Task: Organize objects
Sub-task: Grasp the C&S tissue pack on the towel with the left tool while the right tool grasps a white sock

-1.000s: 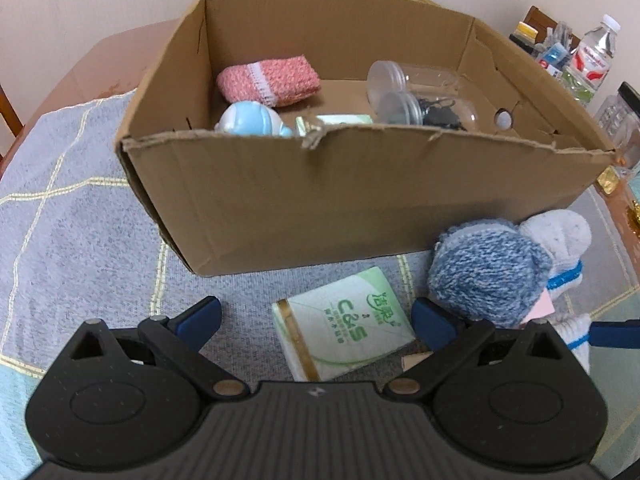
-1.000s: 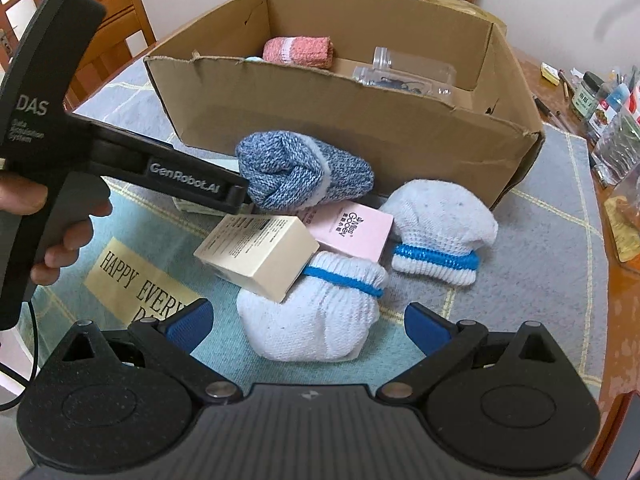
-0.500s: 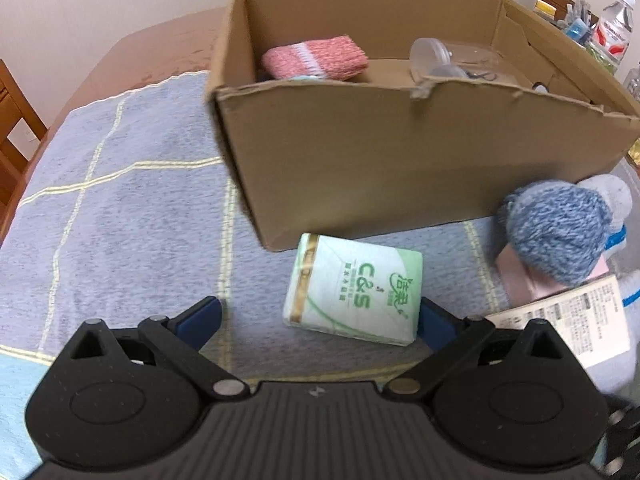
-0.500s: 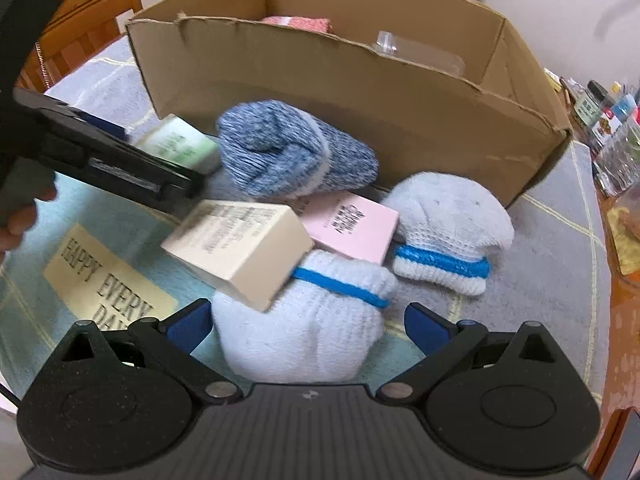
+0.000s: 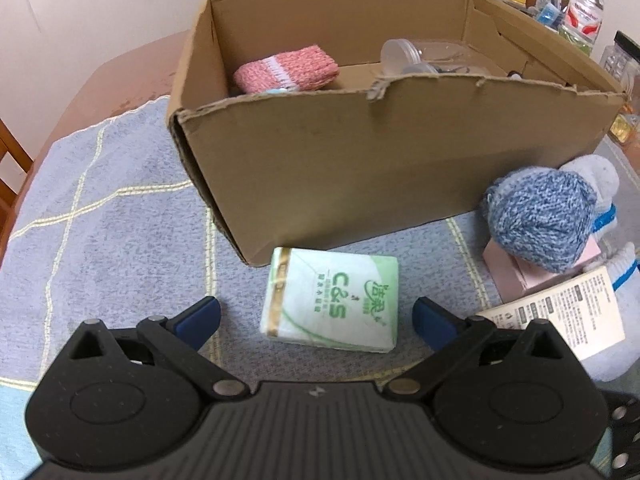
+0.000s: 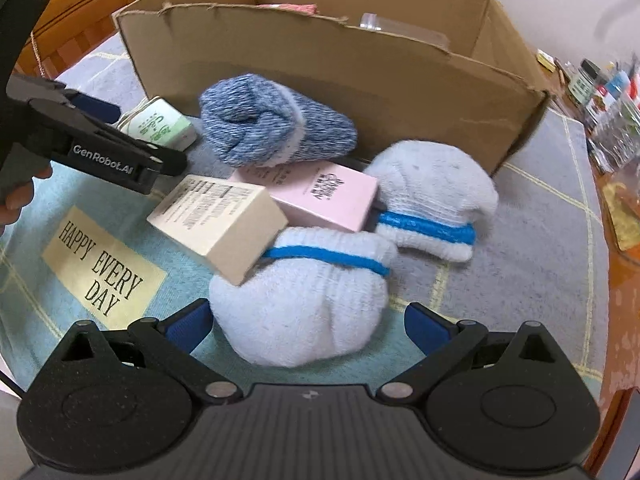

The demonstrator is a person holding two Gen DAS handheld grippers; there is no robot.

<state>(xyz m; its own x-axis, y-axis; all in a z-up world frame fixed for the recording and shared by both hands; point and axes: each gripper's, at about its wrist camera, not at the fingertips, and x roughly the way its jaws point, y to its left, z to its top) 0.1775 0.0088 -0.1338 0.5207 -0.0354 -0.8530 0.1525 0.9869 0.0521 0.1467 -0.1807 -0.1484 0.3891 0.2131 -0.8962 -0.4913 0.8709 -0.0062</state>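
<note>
A green tissue pack (image 5: 332, 298) lies on the cloth in front of the cardboard box (image 5: 380, 152). My left gripper (image 5: 316, 320) is open, its fingers either side of the pack's near end. In the right wrist view my right gripper (image 6: 306, 324) is open around a white sock roll with a blue band (image 6: 304, 300). A beige carton (image 6: 218, 226) leans on that roll. Behind lie a pink carton (image 6: 320, 194), a blue sock roll (image 6: 272, 122) and a second white sock roll (image 6: 436, 196). The box holds a pink sock roll (image 5: 286, 68) and clear jars (image 5: 420, 54).
The left gripper's arm (image 6: 92, 148) reaches in at the left of the right wrist view, beside the tissue pack (image 6: 160, 126). Bottles and jars (image 5: 580, 12) crowd the table's far right. Wooden chairs (image 6: 76, 20) stand behind. A "HAPPY EVERY DAY" label (image 6: 100, 264) marks the cloth.
My left gripper swung left, then settled over the tissue pack. My right gripper moved closer to the near white sock roll, which now sits between its fingers.
</note>
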